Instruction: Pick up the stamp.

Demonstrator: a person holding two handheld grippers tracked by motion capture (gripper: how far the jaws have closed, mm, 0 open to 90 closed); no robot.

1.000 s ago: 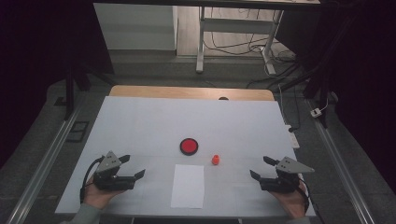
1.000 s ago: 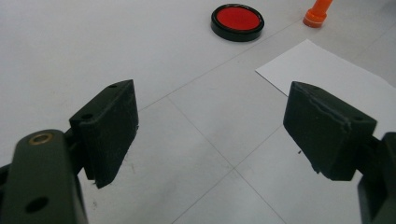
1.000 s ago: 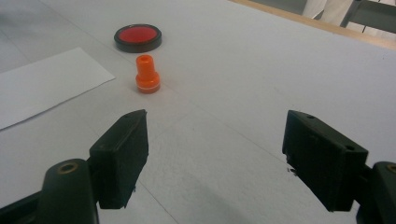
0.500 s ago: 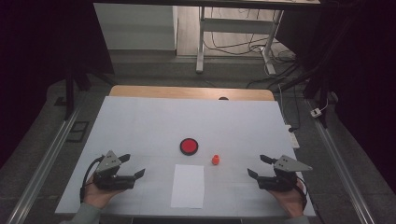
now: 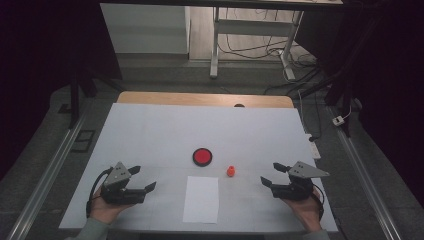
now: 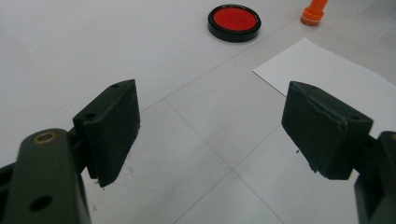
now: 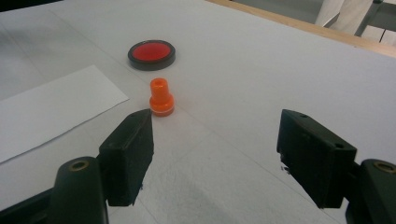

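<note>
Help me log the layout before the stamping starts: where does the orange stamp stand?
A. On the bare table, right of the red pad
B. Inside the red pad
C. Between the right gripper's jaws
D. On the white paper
A: the high view shows the orange stamp upright on the bare table, right of the red pad, clear of the paper and ahead of the open right gripper.

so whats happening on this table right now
A person holds a claw in each hand over a white table. The right claw is open, its jaws just narrowing slightly, aimed at a small orange stamp it hasn't reached. The left claw is open and empty. A red ink pad and paper sheet lie between.
</note>
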